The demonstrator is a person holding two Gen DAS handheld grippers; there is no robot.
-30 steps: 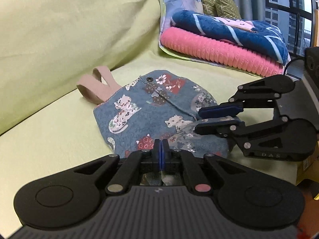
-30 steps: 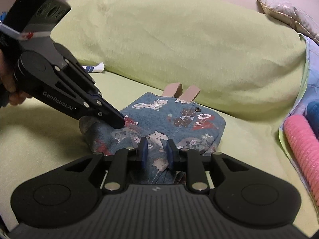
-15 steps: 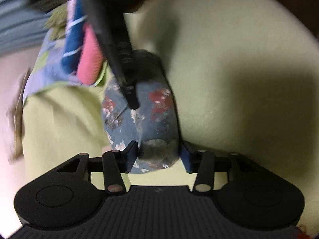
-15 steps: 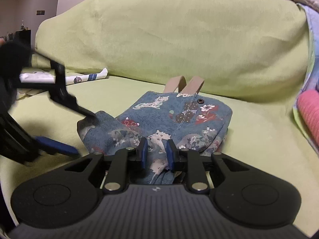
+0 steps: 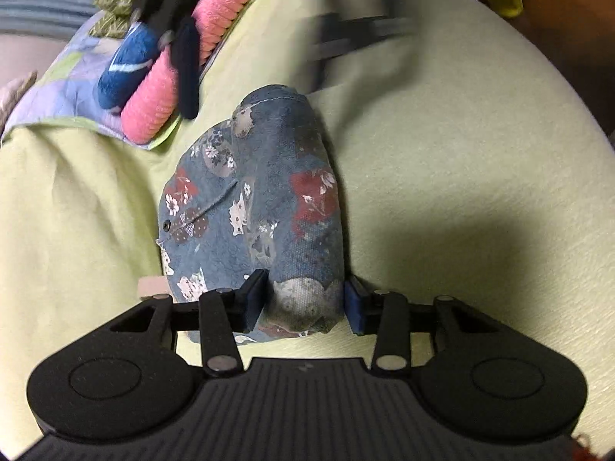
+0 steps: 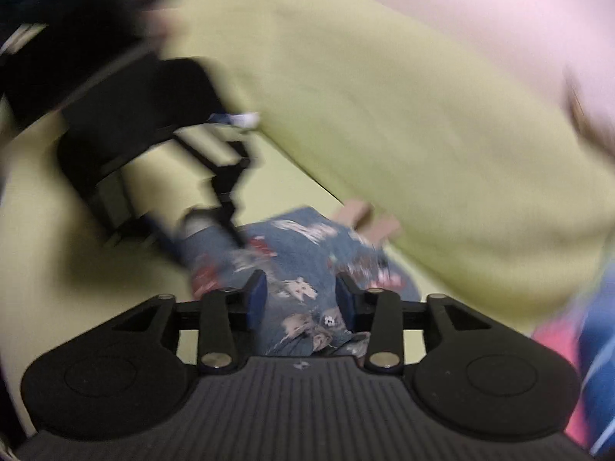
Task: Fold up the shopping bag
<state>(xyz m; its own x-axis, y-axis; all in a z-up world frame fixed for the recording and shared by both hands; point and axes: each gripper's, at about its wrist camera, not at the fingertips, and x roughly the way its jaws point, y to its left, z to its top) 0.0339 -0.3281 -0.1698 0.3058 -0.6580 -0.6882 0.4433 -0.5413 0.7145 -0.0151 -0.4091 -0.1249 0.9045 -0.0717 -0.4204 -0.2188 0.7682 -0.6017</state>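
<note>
I am in the middle of folding the shopping bag, a blue cloth one with cats and flowers, and it lies bunched up on the green sofa seat, not flat yet. In my left view the left tongs sit at six o'clock with the rolled end of the bag between the pads; they are about half open and closing in, but I see small gaps, so they do not pinch it yet. In my right view, which is blurry, the right tongs are also at six o'clock, about half open and opening, with the bag's cloth between them but not squeezed. The tan handles poke out at about one o'clock from there. I think the next move is for the left tongs to close on the rolled end, and then I can press the fold flat. The pink towel lies at eleven o'clock, well out of my way.
</note>
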